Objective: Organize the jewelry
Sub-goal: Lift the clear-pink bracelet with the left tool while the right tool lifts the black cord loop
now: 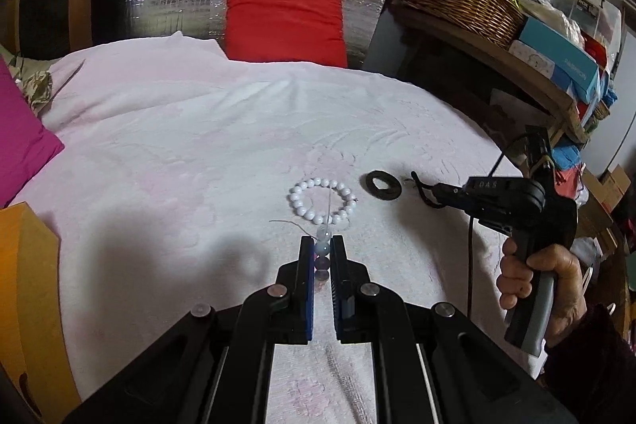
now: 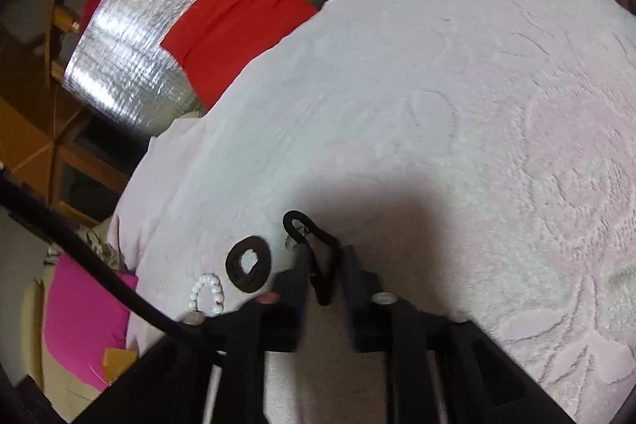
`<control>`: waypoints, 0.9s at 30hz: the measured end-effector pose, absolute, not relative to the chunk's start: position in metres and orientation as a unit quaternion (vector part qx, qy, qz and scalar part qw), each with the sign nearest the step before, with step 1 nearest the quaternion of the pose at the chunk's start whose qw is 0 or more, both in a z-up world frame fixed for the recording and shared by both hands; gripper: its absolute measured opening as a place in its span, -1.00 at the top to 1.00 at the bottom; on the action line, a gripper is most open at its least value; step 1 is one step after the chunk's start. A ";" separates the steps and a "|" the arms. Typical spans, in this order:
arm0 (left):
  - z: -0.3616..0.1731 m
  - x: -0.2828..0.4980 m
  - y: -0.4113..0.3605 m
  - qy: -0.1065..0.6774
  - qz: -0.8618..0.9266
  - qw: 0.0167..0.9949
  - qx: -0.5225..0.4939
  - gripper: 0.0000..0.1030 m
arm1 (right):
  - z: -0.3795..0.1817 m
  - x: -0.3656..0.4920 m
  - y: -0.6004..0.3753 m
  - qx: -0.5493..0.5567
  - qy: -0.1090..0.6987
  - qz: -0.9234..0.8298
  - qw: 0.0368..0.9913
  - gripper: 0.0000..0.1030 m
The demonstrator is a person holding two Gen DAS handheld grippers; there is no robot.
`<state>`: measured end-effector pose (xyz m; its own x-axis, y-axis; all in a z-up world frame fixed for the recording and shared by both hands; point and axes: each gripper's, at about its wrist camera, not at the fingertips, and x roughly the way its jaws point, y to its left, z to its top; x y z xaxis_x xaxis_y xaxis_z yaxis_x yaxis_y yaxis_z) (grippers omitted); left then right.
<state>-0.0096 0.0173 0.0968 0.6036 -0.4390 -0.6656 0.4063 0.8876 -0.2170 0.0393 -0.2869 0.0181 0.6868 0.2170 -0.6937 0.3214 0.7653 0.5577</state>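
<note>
Bed (image 1: 179,130): pale pink embossed blanket carries all the jewelry; soft, so pieces sink a little into the pile.
Left gripper (image 1: 322,245): fingers narrow, clamped on a string of pale and purple beads (image 1: 322,249) held at 6 o'clock of the white bracelet.
Right gripper (image 2: 325,257): fingers narrow around a black cord (image 2: 318,265); the cord's loop sticks out past the tips toward 11 o'clock.
White bead bracelet (image 1: 321,201): lies flat on the bed, just beyond the left fingers; likely light, hard and slippery, best pinched across one or two beads or hooked through the ring.
Black ring (image 1: 382,182): flat disc at 3 o'clock of the bracelet, apart from it; probably stiff, best taken at the rim.
Black cord handling: limp and thin, likely to slide unless pinched firmly.
Views: left wrist shows the held beads and the person's right hand (image 1: 536,277); right wrist alone shows the cord between its fingers.
</note>
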 end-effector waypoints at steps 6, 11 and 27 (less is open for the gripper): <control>0.107 -0.014 0.030 0.368 -0.224 0.901 -0.039 0.85 | 0.042 0.026 -0.273 0.325 0.366 -0.002 0.872 0.87; 0.115 -0.022 0.042 0.361 -0.211 0.907 -0.056 0.85 | 0.067 0.013 -0.255 0.327 0.342 0.050 0.880 0.87; 0.142 -0.118 0.105 0.357 -0.100 0.926 -0.069 0.85 | 0.100 -0.017 -0.146 0.283 0.354 0.181 0.873 0.87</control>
<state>-0.1180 0.1053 0.1419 0.7247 -0.2341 -0.6481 0.1351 0.9705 -0.1995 -0.0166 -0.1460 0.0996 0.6843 0.5162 -0.5151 -0.1162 0.7745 0.6218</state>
